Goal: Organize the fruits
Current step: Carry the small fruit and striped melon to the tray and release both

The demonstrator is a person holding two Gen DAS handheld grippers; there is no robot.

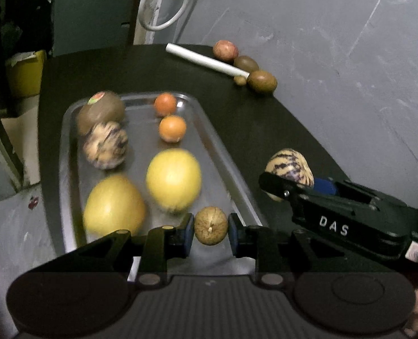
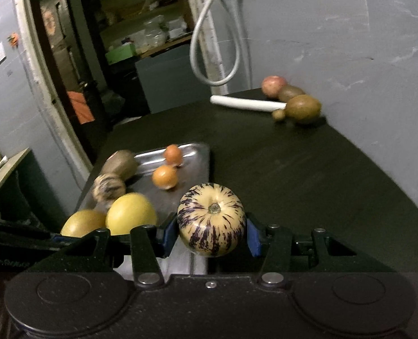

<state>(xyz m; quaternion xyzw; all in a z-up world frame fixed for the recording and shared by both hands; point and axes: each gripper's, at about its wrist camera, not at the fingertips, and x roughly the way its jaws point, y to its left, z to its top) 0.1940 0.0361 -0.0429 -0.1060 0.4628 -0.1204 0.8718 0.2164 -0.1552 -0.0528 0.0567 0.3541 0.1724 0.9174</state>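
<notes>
Two claws each hold one fruit, and both are close to the metal tray [image 1: 209, 130].

The left claw [image 1: 211, 226] is squeezed shut on a small brown fruit [image 1: 210, 225]. In the left wrist view this fruit sits low in the middle of the frame, right over the near end of the tray. The tray lies just ahead of the claw and a little to the left, and its long side runs away from the claw toward the top of the frame. So I think this claw only has to go a bit forward to set its fruit down.

The right claw [image 2: 212, 233] is clamped on a round striped fruit [image 2: 211, 220], cream with purple streaks, with its stem facing the camera. In the right wrist view the tray [image 2: 200, 152] lies to the left of this fruit, so that claw would have to go left. The left claw looks nearer to the open spot on the tray.

On the tray are two yellow fruits [image 1: 173, 179], two small orange fruits [image 1: 172, 128], one striped fruit [image 1: 105, 144] and one brown fruit [image 1: 100, 111] with a little sticker I cannot read.

More fruits [image 1: 261, 80] and a white stick [image 1: 206, 60] wait at the upper right, far back on the dark tabletop [image 1: 265, 130].

The letters "DAS" [image 1: 334, 225] show in white on the right claw's side. Faint writing at the lower left of the right wrist view is too dim to read.
</notes>
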